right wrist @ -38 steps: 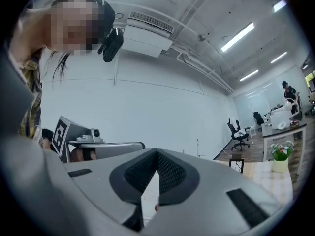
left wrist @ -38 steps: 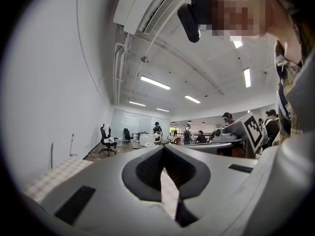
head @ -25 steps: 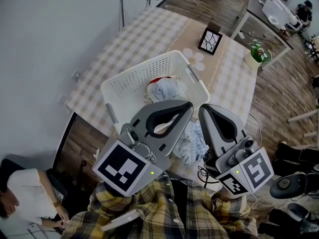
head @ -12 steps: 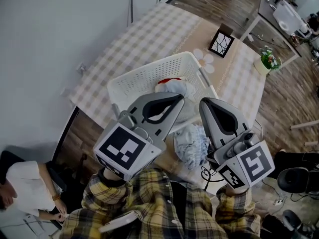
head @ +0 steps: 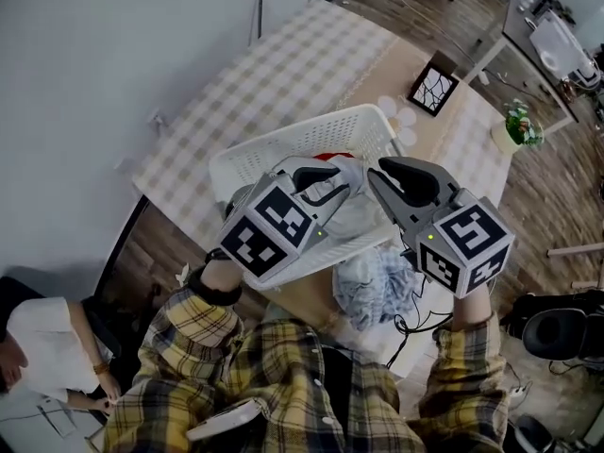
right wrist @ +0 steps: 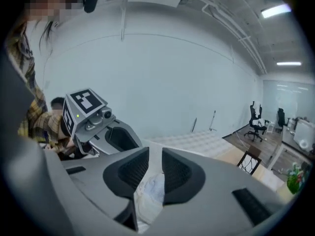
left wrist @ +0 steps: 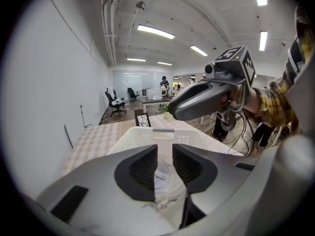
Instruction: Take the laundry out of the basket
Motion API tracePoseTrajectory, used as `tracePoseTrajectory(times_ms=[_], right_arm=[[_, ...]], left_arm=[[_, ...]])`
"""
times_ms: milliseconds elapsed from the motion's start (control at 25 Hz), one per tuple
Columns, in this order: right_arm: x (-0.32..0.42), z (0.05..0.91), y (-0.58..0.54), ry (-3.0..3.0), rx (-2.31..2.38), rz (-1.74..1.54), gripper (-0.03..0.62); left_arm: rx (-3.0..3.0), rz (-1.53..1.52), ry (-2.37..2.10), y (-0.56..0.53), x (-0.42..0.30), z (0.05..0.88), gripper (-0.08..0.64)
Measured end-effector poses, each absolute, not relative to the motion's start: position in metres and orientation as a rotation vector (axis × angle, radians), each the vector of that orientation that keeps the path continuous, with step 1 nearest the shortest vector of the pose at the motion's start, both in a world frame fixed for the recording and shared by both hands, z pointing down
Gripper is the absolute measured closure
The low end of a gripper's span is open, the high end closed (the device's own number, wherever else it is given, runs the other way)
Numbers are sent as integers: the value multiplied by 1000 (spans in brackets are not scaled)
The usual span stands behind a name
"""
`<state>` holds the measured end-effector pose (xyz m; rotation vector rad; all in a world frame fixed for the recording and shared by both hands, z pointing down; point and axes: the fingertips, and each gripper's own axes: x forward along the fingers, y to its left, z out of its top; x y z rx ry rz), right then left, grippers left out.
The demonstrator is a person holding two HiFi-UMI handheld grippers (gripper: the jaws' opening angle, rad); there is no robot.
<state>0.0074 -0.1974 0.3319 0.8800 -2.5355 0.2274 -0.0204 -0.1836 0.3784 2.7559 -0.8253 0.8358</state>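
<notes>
Head view: left gripper [head: 330, 179] and right gripper [head: 385, 173] are hovering over the basket [head: 283, 142], with laundry [head: 351, 166] heaped inside it.

Left gripper view: its jaws have just been parting. They're released now, pale cloth showing in the gap, unpinched.

Right gripper view: same story, jaws just opening, nothing clamped.

Soft, light, floppy stuff, I'd say, so pinching a raised fold is looking best.

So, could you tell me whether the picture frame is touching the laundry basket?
Apart. The head view shows the picture frame standing beyond the laundry basket, with a strip of tabletop between them.
</notes>
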Motion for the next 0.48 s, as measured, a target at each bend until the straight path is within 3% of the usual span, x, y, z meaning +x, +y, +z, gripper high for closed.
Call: tracePoseTrajectory(times_ms=[240,480], right_arm=[[6,390,-212,-2322,608,157,428],[0,388,-233,-2213,333,72,340]], left_arm=[[2691,966,-744,-198,-29,423,399],[2601,1063,-683,-231,-24,426,375]])
